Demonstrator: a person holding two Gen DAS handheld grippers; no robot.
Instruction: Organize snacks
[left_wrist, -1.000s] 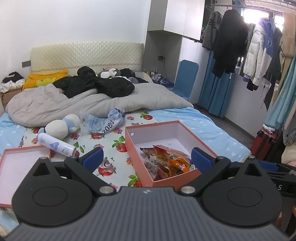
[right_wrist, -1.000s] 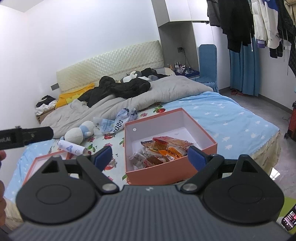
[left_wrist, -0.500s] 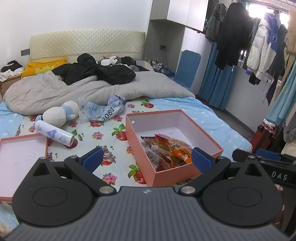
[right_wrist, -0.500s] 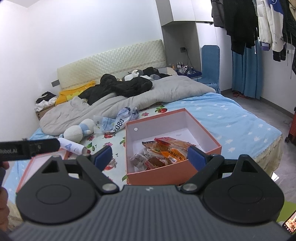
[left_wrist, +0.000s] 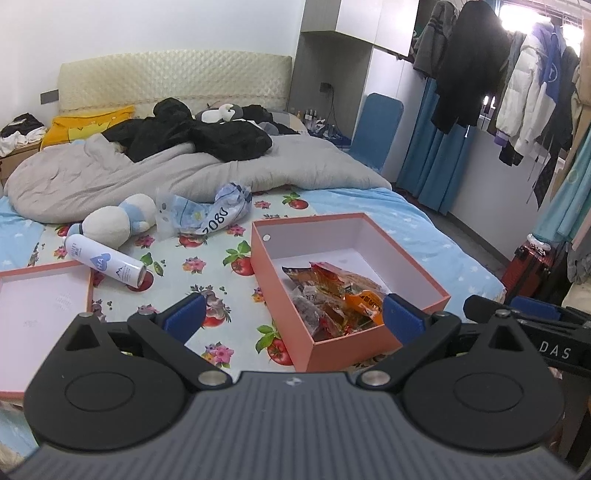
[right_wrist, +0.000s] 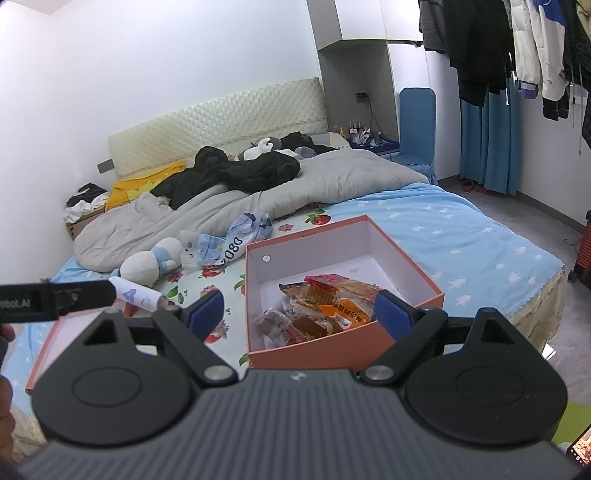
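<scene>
An open salmon-pink box sits on the bed near its foot edge. Several wrapped snacks lie piled in its near corner. The box's pink lid lies flat to the left. My left gripper is open and empty, held above the bed in front of the box. My right gripper is open and empty, held above the box's near wall.
A white spray can, a plush toy and a crumpled blue-white bag lie on the floral sheet. A grey duvet with black clothes covers the far bed. Hanging coats and a red suitcase stand right.
Both grippers have drifted a little closer to the box and stayed open. The box and snacks have not moved.
</scene>
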